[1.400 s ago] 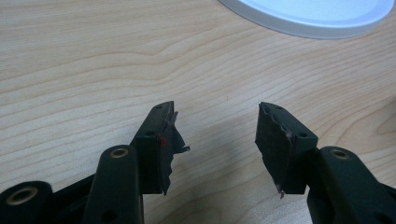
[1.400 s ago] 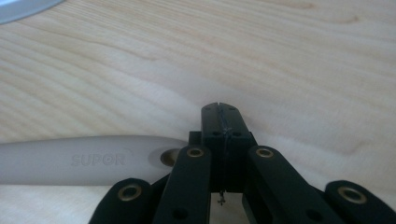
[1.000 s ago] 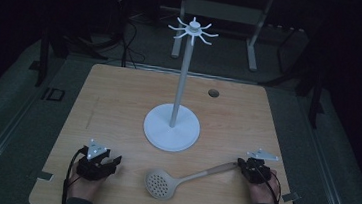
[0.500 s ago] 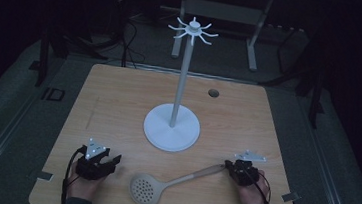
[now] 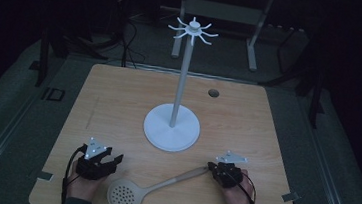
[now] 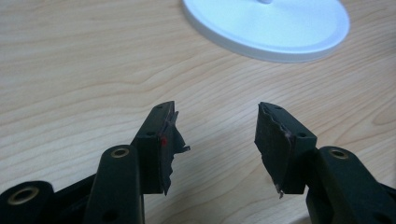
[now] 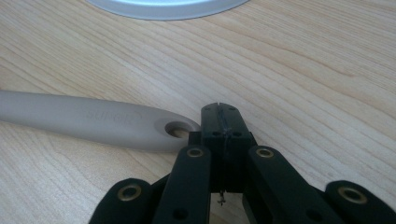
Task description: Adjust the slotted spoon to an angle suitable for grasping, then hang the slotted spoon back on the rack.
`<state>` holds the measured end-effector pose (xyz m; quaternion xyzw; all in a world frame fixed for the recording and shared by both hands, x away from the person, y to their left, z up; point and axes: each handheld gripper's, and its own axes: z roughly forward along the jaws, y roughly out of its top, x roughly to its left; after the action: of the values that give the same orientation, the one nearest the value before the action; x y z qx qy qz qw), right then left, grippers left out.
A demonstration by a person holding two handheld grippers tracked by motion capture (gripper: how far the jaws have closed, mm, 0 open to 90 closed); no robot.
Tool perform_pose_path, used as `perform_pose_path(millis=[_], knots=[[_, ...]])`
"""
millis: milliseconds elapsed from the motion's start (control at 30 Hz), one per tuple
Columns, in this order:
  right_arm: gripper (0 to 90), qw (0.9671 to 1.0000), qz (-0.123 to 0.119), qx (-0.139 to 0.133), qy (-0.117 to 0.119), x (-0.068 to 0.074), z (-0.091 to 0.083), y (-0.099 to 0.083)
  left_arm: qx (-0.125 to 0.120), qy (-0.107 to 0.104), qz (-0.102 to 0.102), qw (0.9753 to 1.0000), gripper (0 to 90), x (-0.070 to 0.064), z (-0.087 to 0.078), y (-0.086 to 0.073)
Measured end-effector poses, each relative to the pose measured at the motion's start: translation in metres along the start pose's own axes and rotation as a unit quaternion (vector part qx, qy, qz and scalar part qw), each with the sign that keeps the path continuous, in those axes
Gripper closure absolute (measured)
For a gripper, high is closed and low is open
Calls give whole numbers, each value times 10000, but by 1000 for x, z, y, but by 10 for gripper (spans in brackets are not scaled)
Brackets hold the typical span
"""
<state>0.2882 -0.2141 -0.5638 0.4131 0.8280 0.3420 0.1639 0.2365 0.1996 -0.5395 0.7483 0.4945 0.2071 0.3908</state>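
Skimmer spoon: one beige slotted spoon [image 5: 153,187] is lying flat near the front edge of the tabletop, its round perforated bowl sitting towards the front-left and its handle running up and to the right.
Handle end: in the right gripper view the handle [image 7: 88,122] is showing one hanging hole [image 7: 176,129] at its tip, and that tip is resting right against the left side of the jaws.
Right gripper: one right gripper [image 5: 211,169] is sitting at the handle's end towards the front-right of the tabletop; its jaws are pressing fully together with no gap, beside the handle tip rather than around it, so nothing is sitting between them.
Left gripper: one left gripper [image 6: 217,135] is resting near the front-left corner, just left of the spoon's bowl; its two jaws are standing spread apart over bare wood, holding nothing.
Hands: two hands are coming in from the front edge, one behind each gripper.
Stand: one white rack [image 5: 176,97] is standing upright at the middle of the tabletop, with one round base, one slim pole and a ring of curved hooks at the top; it is standing well apart from the spoon.
Tabletop: one wooden tabletop [image 5: 119,101] is carrying everything, with one small dark hole [image 5: 213,92] near its back edge, right of the pole.
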Motion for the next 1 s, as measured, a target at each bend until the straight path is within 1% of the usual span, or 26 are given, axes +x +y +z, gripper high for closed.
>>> perform_pose_path(millis=[33,67,100,133,200,267,300,333,367,400,433,500,533,600,633,667,767,800,833,867,900,933,967,1000], knots=[[900,10000,0,0,0,0,0,0,0,0,0,10000,483,0,0,0],[900,10000,23,-61,22,-1,-1,0,-1,-14,19,10000,483,-1,-1,1],[896,9998,48,-177,-34,-2,-5,0,-22,-27,31,10000,484,-2,-2,2],[896,9998,48,-177,-34,-2,-5,0,-32,-38,32,10000,484,-3,-2,3],[893,9995,78,-280,-75,-5,-8,-1,-74,-60,57,9999,483,-5,-4,6],[889,9988,172,-400,-224,-12,-16,-4,-114,-86,79,9999,483,-9,-6,9],[889,9988,172,-400,-224,-12,-16,-4,-114,-86,79,9999,483,-9,-6,9],[885,9982,252,-442,-312,-18,-20,-7,-117,-75,113,9998,483,-10,-7,10],[885,9982,252,-442,-312,-18,-20,-7,-112,-54,158,9998,483,-11,-7,10],[885,9982,252,-442,-312,-18,-20,-7,-112,-54,158,9998,483,-11,-7,10],[881,9972,371,-489,-427,-26,-26,-11,-102,-34,225,9997,483,-14,-8,12],[881,9969,403,-503,-445,-28,-27,-12,-101,-31,237,9997,483,-15,-8,12],[881,9962,477,-536,-492,-33,-30,-14,-104,-27,274,9996,483,-16,-9,14],[881,9959,498,-555,-511,-35,-32,-14,-104,-27,274,9996,483,-16,-9,14],[881,9959,498,-555,-511,-35,-32,-14,-107,-60,245,9996,483,-19,-10,18],[881,9949,571,-610,-566,-40,-36,-15,-100,-82,253,9996,483,-19,-10,20],[881,9946,569,-613,-610,-42,-38,-16,-78,-116,290,9995,483,-23,-10,24],[874,9943,578,-619,-654,-43,-40,-16,-55,-160,346,9993,483,-28,-10,30],[874,9943,578,-619,-654,-43,-40,-16,-55,-160,346,9993,483,-28,-10,30],[853,9937,585,-638,-712,-45,-41,-17,-51,-193,377,9991,483,-31,-10,34],[846,9934,608,-640,-735,-46,-41,-18,-52,-261,426,9987,483,-37,-9,41],[836,9931,622,-653,-752,-47,-42,-18,-52,-261,426,9987,483,-37,-9,41],[836,9931,622,-653,-752,-47,-42,-18,-54,-296,472,9984,483,-40,-8,45],[805,9925,649,-677,-784,-48,-42,-19,-43,-358,590,9976,483,-48,-7,53]])
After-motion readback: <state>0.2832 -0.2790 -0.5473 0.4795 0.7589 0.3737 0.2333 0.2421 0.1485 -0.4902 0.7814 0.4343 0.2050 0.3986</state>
